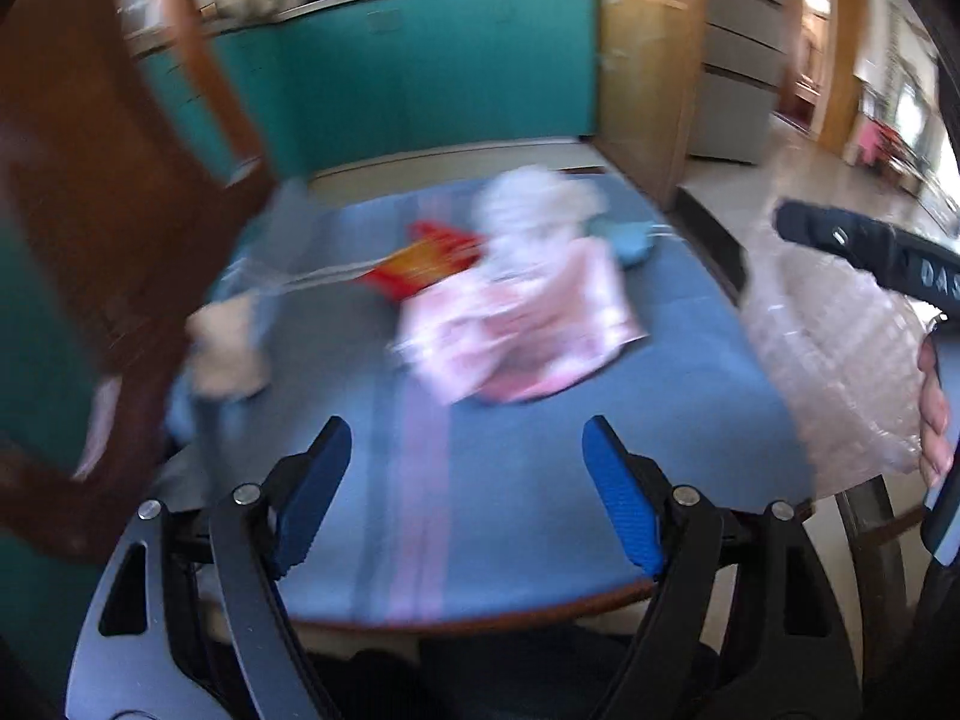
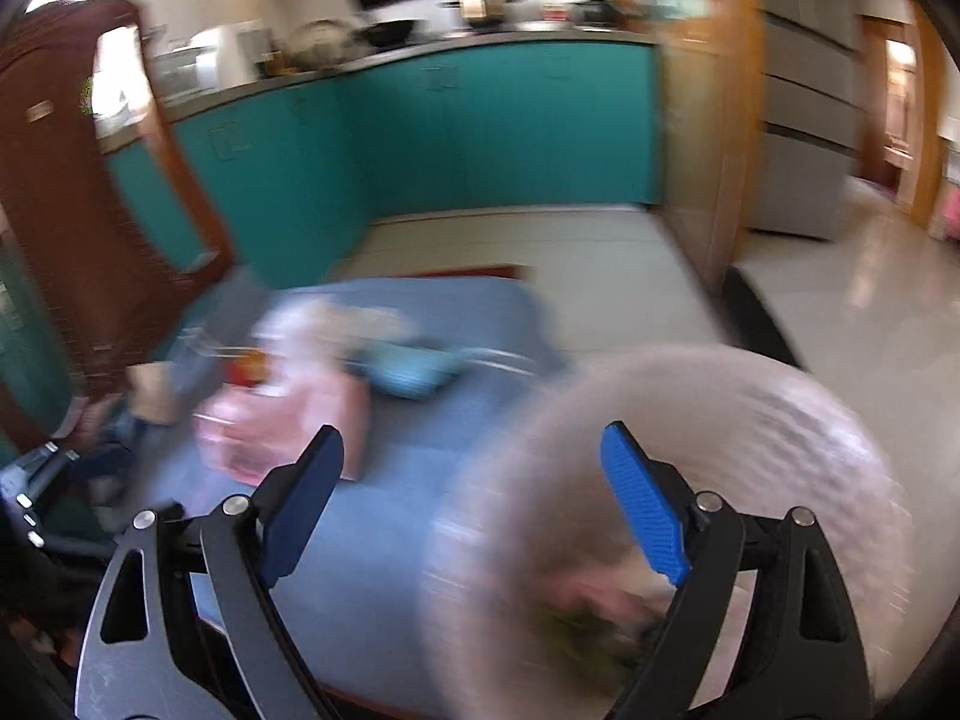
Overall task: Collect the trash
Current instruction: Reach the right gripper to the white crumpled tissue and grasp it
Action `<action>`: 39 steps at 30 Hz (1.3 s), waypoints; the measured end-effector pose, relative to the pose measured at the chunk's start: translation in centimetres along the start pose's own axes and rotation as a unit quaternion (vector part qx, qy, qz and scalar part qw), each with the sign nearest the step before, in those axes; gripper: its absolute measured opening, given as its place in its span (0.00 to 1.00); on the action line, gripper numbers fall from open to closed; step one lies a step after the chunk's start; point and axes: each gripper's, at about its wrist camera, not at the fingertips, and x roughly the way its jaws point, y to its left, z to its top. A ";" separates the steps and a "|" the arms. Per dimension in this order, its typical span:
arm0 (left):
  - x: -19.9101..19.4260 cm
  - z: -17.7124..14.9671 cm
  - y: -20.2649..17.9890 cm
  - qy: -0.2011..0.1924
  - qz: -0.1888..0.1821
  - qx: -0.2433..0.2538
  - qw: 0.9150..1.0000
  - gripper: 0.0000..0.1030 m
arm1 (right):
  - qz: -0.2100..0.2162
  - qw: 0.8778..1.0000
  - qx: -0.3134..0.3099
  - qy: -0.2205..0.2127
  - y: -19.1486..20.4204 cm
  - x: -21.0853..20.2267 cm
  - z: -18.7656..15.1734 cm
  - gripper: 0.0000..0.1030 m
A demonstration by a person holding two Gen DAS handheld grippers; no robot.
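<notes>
Teal kitchen cabinets [image 1: 432, 78] back my blue-clothed table [image 1: 690, 396], where crumpled pink-and-white wrappers [image 1: 528, 324] lie mid-table beside a red packet [image 1: 426, 261]. My left gripper [image 1: 465, 495] gapes over the near edge; my right gripper [image 2: 474, 501] gapes too, beside blurred bubble wrap [image 2: 780, 450]

Motion blur smears my pink wrapper [image 1: 528, 324] on the blue tablecloth [image 1: 660, 408]; its print is unreadable. Beside it, my bubble-wrap bag [image 2: 690, 480] hides its contents.
</notes>
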 end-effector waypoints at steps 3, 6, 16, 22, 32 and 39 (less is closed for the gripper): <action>-1.0 -1.4 2.9 0.003 0.020 -0.021 1.000 0.78 | 0.065 0.997 -0.045 -0.003 6.0 2.4 1.3 0.83; -2.1 -2.9 4.9 0.003 0.031 -0.034 0.999 0.78 | 0.125 0.989 -0.074 0.006 11.6 5.1 1.8 0.77; -4.0 -5.5 9.3 -0.006 0.027 -0.069 0.997 0.80 | 0.181 0.974 -0.106 0.082 21.5 11.0 1.1 0.66; -4.1 -6.2 10.1 -0.009 0.006 -0.077 0.997 0.81 | 0.170 0.976 -0.098 0.093 22.0 11.7 0.3 0.66; -4.6 -7.0 11.1 -0.008 0.009 -0.091 0.996 0.82 | 0.180 0.973 -0.098 0.103 24.7 14.8 0.8 0.66; -4.8 -7.1 10.9 -0.002 0.022 -0.086 0.996 0.82 | 0.167 0.968 -0.138 0.130 27.7 19.1 0.4 0.65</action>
